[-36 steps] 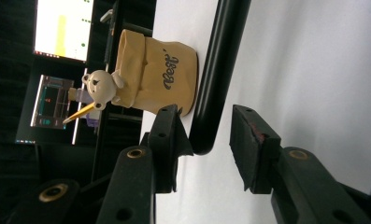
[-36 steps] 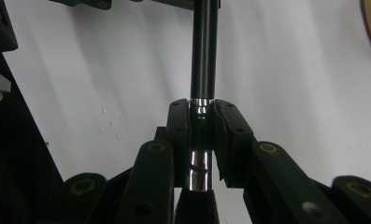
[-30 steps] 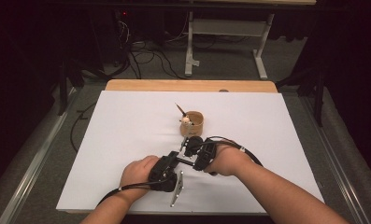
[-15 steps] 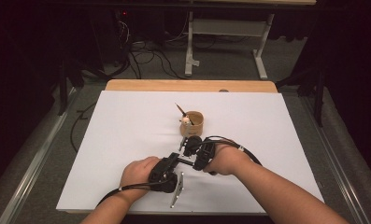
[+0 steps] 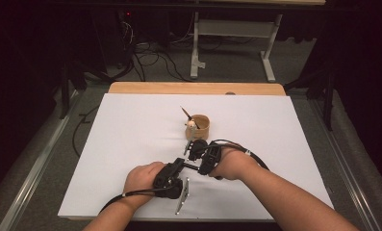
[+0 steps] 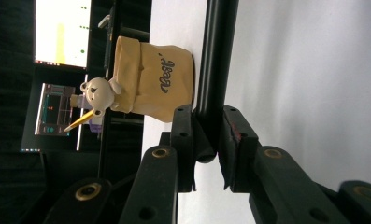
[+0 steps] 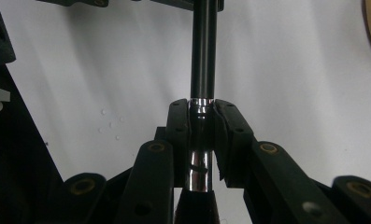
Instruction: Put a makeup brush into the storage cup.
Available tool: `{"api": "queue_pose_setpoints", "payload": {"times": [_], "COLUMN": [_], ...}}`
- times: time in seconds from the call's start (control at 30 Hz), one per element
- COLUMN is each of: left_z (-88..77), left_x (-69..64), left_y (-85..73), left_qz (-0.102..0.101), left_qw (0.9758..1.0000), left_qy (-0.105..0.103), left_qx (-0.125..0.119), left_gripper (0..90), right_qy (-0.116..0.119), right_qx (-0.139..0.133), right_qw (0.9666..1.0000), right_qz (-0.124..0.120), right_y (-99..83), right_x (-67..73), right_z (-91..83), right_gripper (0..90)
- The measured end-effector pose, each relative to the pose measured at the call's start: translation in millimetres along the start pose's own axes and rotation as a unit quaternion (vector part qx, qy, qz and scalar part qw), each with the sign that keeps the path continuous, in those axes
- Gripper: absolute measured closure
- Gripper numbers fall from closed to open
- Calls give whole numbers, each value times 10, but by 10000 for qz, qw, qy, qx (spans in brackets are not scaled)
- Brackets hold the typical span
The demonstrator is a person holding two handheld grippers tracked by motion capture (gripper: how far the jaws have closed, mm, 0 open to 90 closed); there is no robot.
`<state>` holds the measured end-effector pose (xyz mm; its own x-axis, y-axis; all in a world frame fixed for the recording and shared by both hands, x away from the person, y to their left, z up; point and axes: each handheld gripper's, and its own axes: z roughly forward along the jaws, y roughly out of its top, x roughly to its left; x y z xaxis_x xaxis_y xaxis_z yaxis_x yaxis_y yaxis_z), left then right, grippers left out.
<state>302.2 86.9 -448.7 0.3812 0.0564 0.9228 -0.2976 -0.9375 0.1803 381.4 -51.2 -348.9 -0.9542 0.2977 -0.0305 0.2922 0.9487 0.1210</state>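
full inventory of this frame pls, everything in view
black pen: 1, black with a chrome band, held level between the two grippers above the table
holder cup: 1, tan, on the white table beyond the grippers; a small bear figure and a pencil at its mouth
wooden board: 1, light wood, far table edge
metal frame: 1, grey, on the floor behind
left gripper: 1, black, jaws have just been closing, now clamped on the pen
right gripper: 1, black, shut on the chrome band

A lab: white-covered table [image 5: 131,144], tangled floor cables [image 5: 150,62], lit monitor screens [image 6: 61,32] in darkness.
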Motion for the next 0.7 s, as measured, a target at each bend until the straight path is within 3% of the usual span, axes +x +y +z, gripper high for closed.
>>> {"api": "queue_pose_setpoints", "payload": {"times": [0.7], "left_z": [13], "left_x": [14], "left_y": [-13], "left_qz": [-32], "left_qw": [10000], "left_qy": [-66], "left_qx": [32], "left_gripper": [785], "right_qy": [-87], "right_qx": [-26], "right_qw": [10000], "right_qz": [8], "right_y": [-2], "right_x": [-19], "right_z": [-42], "right_gripper": [737]}}
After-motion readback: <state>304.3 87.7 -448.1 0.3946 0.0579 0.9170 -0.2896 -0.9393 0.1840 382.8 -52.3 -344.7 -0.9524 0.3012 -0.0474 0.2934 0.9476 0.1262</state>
